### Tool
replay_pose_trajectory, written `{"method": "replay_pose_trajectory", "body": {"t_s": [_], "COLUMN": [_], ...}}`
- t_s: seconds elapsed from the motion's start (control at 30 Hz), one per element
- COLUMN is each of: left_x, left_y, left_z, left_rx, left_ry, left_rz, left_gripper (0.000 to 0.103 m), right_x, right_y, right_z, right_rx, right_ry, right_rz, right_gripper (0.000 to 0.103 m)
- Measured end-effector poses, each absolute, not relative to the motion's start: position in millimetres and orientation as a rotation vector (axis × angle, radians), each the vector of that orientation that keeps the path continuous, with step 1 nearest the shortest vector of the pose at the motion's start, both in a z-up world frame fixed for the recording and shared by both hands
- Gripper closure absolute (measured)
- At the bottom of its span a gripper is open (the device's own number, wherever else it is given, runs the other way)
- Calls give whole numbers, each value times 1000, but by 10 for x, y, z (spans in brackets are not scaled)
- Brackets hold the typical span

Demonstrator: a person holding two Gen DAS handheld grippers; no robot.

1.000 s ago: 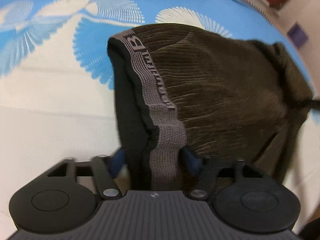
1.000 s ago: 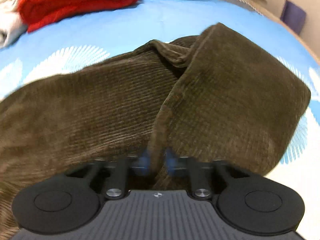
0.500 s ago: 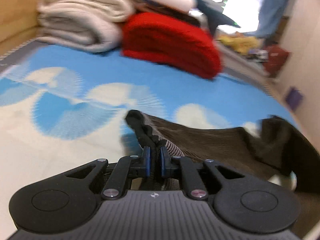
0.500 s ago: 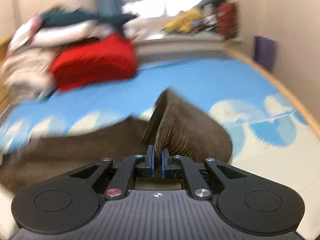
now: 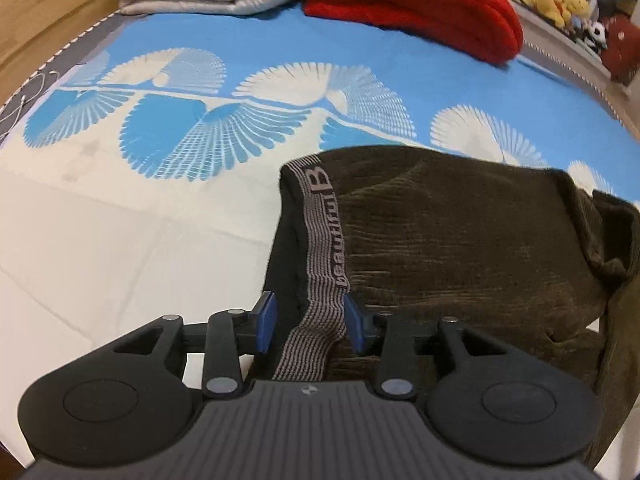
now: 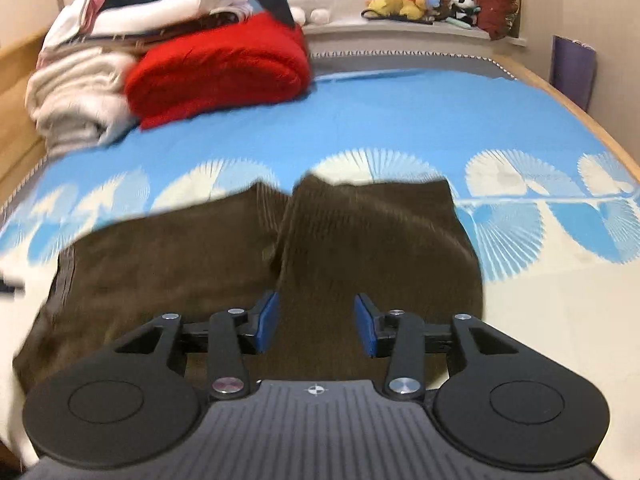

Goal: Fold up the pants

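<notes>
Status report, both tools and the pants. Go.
Left tool opening, waistband between pads, not pinched. Right tool opening over pants. Pants on bed. Nothing in the way.

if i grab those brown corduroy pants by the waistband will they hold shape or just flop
Probably flop: the pants already sag in soft creases on the bedsheet. The ribbed waistband looks stretchy, so it may bunch. The thick cord likely grips rather than slips.

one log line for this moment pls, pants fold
step: releasing after fold | left gripper: opening, waistband between jaws | right gripper: opening over pants | pants: folded on bed
</notes>
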State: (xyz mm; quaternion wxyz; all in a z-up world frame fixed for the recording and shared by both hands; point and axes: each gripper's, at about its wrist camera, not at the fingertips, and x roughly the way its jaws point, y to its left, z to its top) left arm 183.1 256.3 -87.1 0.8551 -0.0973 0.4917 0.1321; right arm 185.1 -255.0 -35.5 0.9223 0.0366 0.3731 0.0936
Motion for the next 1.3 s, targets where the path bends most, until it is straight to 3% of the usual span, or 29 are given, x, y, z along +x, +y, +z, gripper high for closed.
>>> {"method": "replay_pose_trajectory", "body": {"t_s": [0.43,0.5,0.53,0.73,0.87,0.97,1.07,1.2,1.3], "left_x": [2072,2102,2113,2083,1963,1836,1722,1635,1638], "left_y": [2562,2546,2541,2502,2450,2445,2472,2560,2662], "left_z": [-898,-884,-878,-823,-748,-741,-788,-825,-880], "left_rx": [-189,-179,-177,-170,-154,-139,-115,-105,-130], "left_ry": [1068,1065,1065,1068,1051,1055,1082,1100,1127], "left_rz": [266,265,267,272,248,240,240,244,251], "left_gripper": [62,62,62,62,62,62,62,62,57], "right_x": [3269,3336,3370,3246,2740,2211,1721,1312,1083], "right_y": [-1974,-1993,-2020,-2543,-3306,-4037,-4654,-5021,-5251], "right_z": [-1195,-1227,-1225,-731,-127,6,-302,-1100,-1294], "right_rx": [-72,-87,-85,110,286,409,523,577,667], "right_ry": [816,825,833,773,599,538,679,1113,1154], "right_rz": [144,137,125,71,-22,-156,-296,-354,-302], "right_gripper": [56,68,91,94,94,94,94,96,95]}}
